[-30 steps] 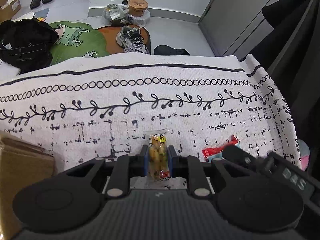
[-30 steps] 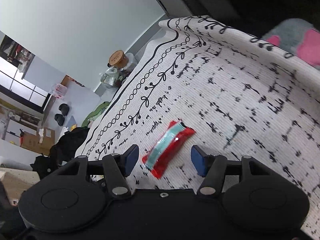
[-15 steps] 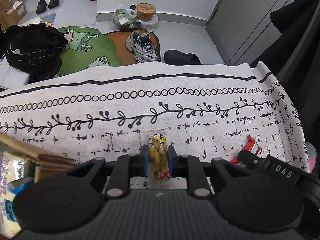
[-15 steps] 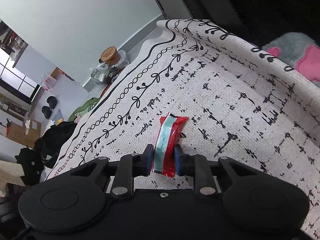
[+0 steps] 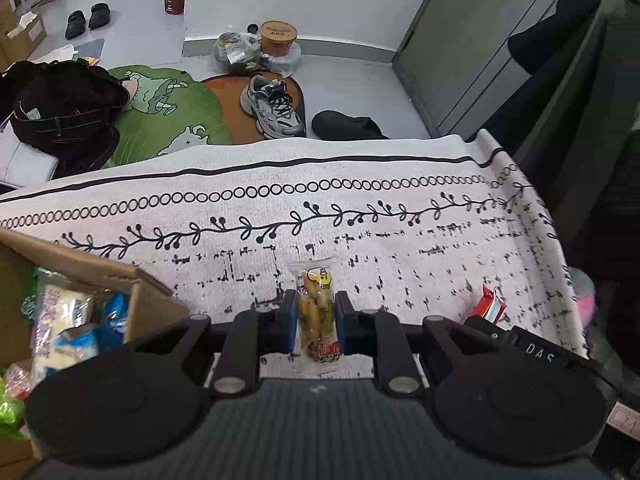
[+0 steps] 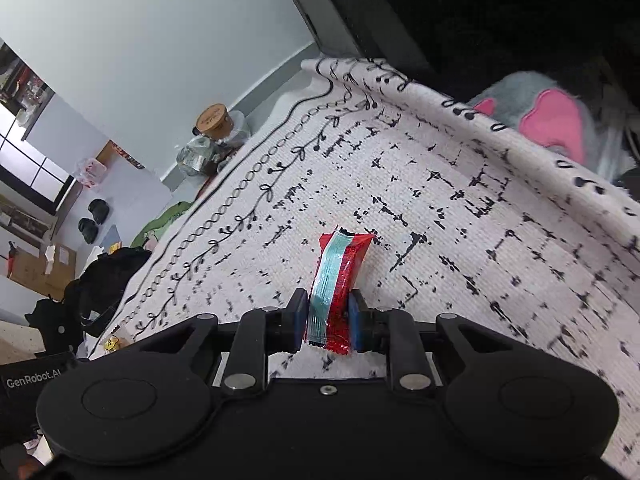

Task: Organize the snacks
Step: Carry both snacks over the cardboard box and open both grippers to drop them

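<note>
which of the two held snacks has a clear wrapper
The yellow snack pack in the left gripper: its contents show through the wrapper. The red packet in the right gripper is opaque, with a pale blue stripe.

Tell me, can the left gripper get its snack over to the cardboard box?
Probably yes. The left gripper is shut on the yellow snack, and the cardboard box sits open just beside it, with only bare cloth between them.

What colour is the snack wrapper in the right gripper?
Red wrapper with a pale blue stripe, seen best in the right wrist view.
</note>
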